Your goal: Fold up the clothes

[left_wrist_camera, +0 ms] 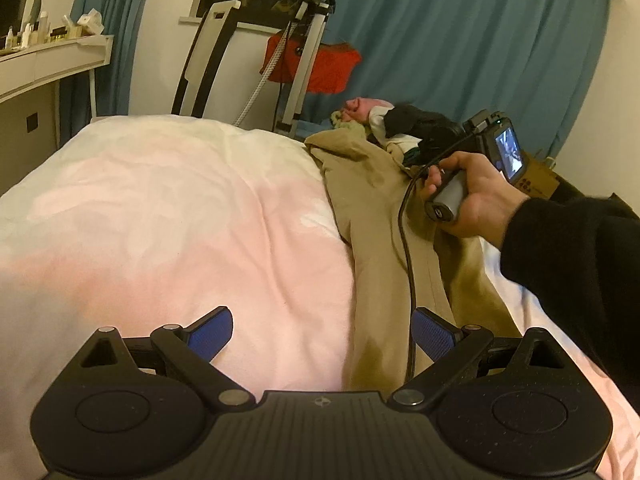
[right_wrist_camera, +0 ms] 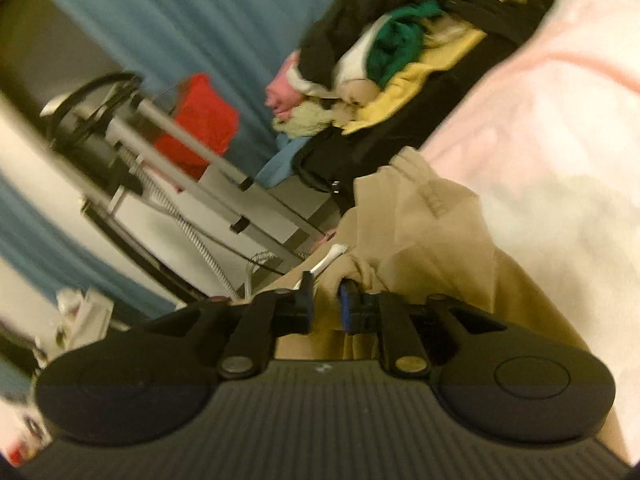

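The right gripper is pinching a bunched fold of the tan trousers, its blue pads standing narrowly apart with the cloth pressed between them. The view from this gripper is tilting and blurring. The left gripper is hanging wide open over the bed, holding nothing, with one pad over the pink duvet and the other at the edge of the trousers. The trousers are lying lengthwise along the far side of the duvet. The person's right hand, coming out of a black sleeve, is gripping the handle above them. A pile of clothes is sitting past the end of the trousers, in front of the blue curtain.
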`<state>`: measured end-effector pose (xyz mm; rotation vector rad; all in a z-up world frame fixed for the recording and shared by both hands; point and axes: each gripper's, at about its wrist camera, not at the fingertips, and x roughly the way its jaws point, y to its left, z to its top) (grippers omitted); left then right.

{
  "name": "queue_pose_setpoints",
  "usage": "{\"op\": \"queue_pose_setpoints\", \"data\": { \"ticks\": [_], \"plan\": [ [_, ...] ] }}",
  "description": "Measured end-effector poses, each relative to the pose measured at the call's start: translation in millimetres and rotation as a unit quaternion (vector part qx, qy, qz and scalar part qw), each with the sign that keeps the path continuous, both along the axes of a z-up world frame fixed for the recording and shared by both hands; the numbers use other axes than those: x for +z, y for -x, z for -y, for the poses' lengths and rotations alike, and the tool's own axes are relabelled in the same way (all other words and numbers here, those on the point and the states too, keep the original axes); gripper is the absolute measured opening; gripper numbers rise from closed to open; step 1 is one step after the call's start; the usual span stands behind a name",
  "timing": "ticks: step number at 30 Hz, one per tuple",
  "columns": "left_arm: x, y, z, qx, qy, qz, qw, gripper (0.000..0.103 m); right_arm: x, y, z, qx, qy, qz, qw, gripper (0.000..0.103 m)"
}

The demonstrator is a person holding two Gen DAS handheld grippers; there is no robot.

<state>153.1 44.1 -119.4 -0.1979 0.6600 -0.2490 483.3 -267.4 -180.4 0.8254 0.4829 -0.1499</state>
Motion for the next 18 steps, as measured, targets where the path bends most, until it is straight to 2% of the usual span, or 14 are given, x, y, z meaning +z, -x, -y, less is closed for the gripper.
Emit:
{"op": "queue_pose_setpoints", "data": {
  "ticks": [1, 2, 3, 8, 13, 18],
  "plan": [
    [0, -1, 0, 0.000, 0.001, 0.000, 1.0000, 0.097, 2, 2, -3, 0.013, 0.011, 0.005, 1.000, 0.044],
    [0, -1, 0, -0.001, 0.000, 0.003, 1.0000, 0.097, 7, 7, -5, 0.030, 0.016, 0.016, 0.999, 0.071],
    [1, 0, 1, -0.001, -0.002, 0.006, 1.0000, 0.097, 12, 12, -8, 0.040, 0.021, 0.024, 0.999, 0.086],
    [7, 7, 1, -0.003, 0.002, 0.013, 0.9999, 0.097, 56, 63, -24, 0.073, 0.089, 0.031, 0.993, 0.085],
    [18, 34, 2, -0.016, 0.013, 0.023, 0.9995, 0.097, 112, 142, -29, 0.101, 0.187, 0.061, 0.975, 0.085],
    [35, 65, 11, -0.032, -0.011, 0.061, 0.9976, 0.097, 149, 241, -32, 0.117, 0.221, 0.088, 0.964, 0.085]
  ]
}}
